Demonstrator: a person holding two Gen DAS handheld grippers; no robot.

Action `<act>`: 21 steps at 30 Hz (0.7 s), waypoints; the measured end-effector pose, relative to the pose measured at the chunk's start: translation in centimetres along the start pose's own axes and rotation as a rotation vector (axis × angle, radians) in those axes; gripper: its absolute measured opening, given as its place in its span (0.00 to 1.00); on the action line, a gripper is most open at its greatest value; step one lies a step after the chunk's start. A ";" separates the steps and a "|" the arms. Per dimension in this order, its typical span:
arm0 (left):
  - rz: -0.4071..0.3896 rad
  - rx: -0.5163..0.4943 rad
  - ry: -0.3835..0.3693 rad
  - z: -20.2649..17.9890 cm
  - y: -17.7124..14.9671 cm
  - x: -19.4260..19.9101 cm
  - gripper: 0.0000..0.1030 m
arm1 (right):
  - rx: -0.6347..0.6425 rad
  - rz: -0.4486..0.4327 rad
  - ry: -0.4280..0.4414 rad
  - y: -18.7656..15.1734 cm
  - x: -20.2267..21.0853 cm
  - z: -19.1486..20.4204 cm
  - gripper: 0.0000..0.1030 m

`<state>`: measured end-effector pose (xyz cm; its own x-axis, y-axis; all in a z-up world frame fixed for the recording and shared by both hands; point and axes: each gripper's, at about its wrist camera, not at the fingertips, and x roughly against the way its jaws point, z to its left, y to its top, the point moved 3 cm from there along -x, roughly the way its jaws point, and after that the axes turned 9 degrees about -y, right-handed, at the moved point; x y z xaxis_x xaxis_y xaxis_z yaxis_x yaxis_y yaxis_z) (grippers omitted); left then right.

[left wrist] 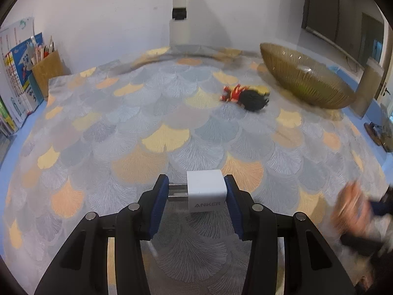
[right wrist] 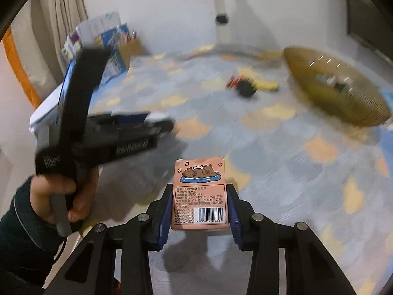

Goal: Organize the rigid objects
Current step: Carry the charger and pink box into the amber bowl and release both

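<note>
My left gripper (left wrist: 196,189) is shut on a white Anker charger (left wrist: 206,190), its metal prongs reaching to the left pad, held above the patterned cloth. My right gripper (right wrist: 199,201) is shut on a pink card box (right wrist: 200,194) with cartoon capybaras and a barcode; that box (left wrist: 353,204) shows blurred at the right edge of the left wrist view. A small figure with black hair and red clothes (left wrist: 243,95) lies on the cloth, also seen in the right wrist view (right wrist: 245,86). A golden ribbed bowl (left wrist: 307,81) stands far right, with small items inside it (right wrist: 336,81).
A person's hand (right wrist: 66,196) holds the left gripper's handle at the left of the right wrist view. Books (left wrist: 17,73) and a woven pen holder (left wrist: 46,68) stand at the far left against the wall. The fan-patterned cloth (left wrist: 159,135) covers a blue table.
</note>
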<state>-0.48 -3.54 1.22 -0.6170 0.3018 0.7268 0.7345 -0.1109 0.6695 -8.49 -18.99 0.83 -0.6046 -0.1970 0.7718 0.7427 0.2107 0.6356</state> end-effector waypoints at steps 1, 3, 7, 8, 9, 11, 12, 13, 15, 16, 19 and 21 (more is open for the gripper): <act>-0.009 0.002 -0.017 -0.1 0.6 0.3 0.42 | -0.008 -0.020 -0.011 0.5 0.7 -0.7 0.38; -0.042 -0.010 -0.035 -0.7 2.7 1.3 0.42 | -0.032 -0.077 -0.061 2.2 2.7 -3.0 0.38; -0.145 -0.090 -0.093 -3.5 9.2 3.8 0.42 | -0.105 -0.179 -0.165 6.2 6.2 -8.2 0.38; -0.167 -0.118 -0.110 -4.5 11.1 4.2 0.42 | -0.130 -0.206 -0.199 7.3 7.1 -9.7 0.38; -0.184 -0.141 -0.124 -5.6 12.8 4.4 0.42 | -0.161 -0.236 -0.235 8.6 7.9 -11.5 0.38; -0.200 -0.178 -0.159 -7.8 16.1 4.0 0.42 | -0.232 -0.273 -0.286 10.5 8.8 -14.5 0.38; -0.202 -0.192 -0.176 -8.7 17.4 3.5 0.42 | -0.294 -0.290 -0.312 11.5 9.0 -16.5 0.38; -0.201 -0.202 -0.189 -9.5 18.4 2.9 0.42 | -0.324 -0.297 -0.321 12.0 9.2 -17.4 0.38; -0.182 -0.210 -0.217 -11.0 20.0 1.2 0.42 | -0.384 -0.300 -0.346 13.1 8.8 -19.6 0.38; -0.168 -0.209 -0.233 -11.7 20.4 0.3 0.42 | -0.399 -0.296 -0.356 13.5 8.6 -20.4 0.38; -0.124 -0.208 -0.266 -13.5 20.9 -2.6 0.42 | -0.416 -0.262 -0.365 14.7 6.9 -21.9 0.38; -0.098 -0.212 -0.290 -14.6 20.7 -4.1 0.42 | -0.415 -0.238 -0.365 15.3 5.8 -22.4 0.38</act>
<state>13.13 -20.92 14.37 -0.5537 0.5731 0.6041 0.5818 -0.2528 0.7730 5.88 -38.36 14.59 -0.7730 0.1641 0.6128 0.5810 -0.2045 0.7877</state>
